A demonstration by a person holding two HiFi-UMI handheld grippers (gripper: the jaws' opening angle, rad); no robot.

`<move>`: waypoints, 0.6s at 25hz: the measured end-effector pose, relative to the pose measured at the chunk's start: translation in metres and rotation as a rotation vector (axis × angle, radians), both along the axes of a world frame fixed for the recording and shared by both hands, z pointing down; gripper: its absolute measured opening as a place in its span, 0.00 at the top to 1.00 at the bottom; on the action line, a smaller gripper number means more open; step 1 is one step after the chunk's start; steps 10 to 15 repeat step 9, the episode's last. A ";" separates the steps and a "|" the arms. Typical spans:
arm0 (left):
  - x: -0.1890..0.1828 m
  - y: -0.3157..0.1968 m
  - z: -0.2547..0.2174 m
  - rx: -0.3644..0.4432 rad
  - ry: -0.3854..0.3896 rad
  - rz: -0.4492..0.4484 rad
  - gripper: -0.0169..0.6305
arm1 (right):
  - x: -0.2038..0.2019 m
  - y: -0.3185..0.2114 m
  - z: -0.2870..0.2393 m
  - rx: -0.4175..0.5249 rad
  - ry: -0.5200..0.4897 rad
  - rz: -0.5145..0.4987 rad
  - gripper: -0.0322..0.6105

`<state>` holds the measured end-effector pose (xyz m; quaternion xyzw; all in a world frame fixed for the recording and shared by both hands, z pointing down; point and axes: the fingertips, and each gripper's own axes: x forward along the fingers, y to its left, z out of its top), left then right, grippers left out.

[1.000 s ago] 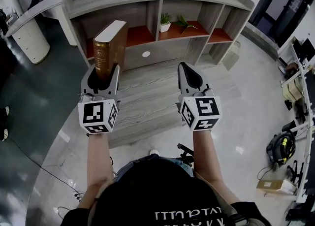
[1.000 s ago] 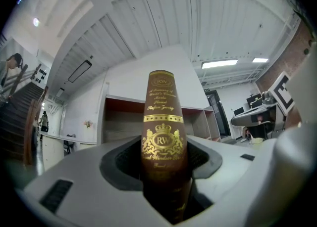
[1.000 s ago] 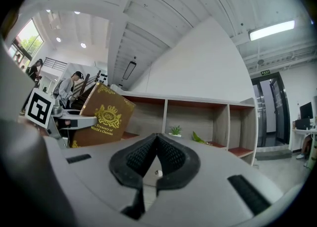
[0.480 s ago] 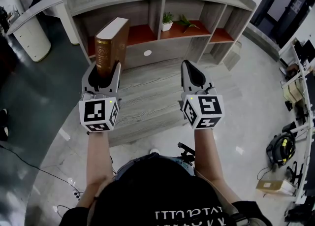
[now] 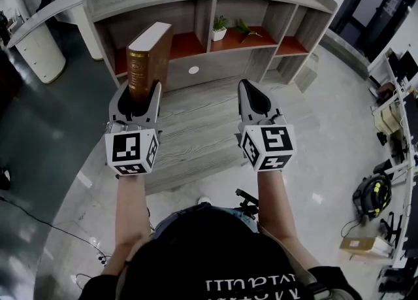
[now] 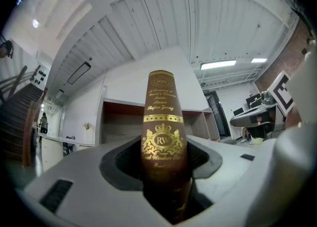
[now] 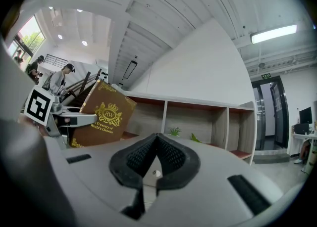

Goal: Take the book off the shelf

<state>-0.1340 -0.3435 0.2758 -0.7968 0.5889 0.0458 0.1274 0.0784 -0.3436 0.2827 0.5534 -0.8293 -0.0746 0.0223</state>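
Nothing is shifting since earlier: left gripper [image 5: 136,91] is clamping the brown book [image 5: 146,57] upright before the wooden shelf unit [image 5: 196,11]; right gripper [image 5: 252,94] is hovering closed, empty, above the plank platform [image 5: 196,138].

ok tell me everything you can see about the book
The book is a thick hardback with a brown, leather-looking cover, gold lettering and a crowned crest on spine and front, and pale page edges on top. It stands upright, spine toward the person, its lower end clamped between the jaws of the left gripper, in front of the shelf. Nothing else touches it.
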 end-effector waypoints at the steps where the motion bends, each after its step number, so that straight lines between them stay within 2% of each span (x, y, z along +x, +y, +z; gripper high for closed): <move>1: 0.000 0.001 0.000 0.000 0.002 0.003 0.62 | 0.000 0.001 0.000 0.000 0.000 0.001 0.93; 15: 0.005 0.002 0.002 -0.002 -0.004 0.008 0.62 | 0.002 0.003 0.002 0.000 0.004 0.003 0.93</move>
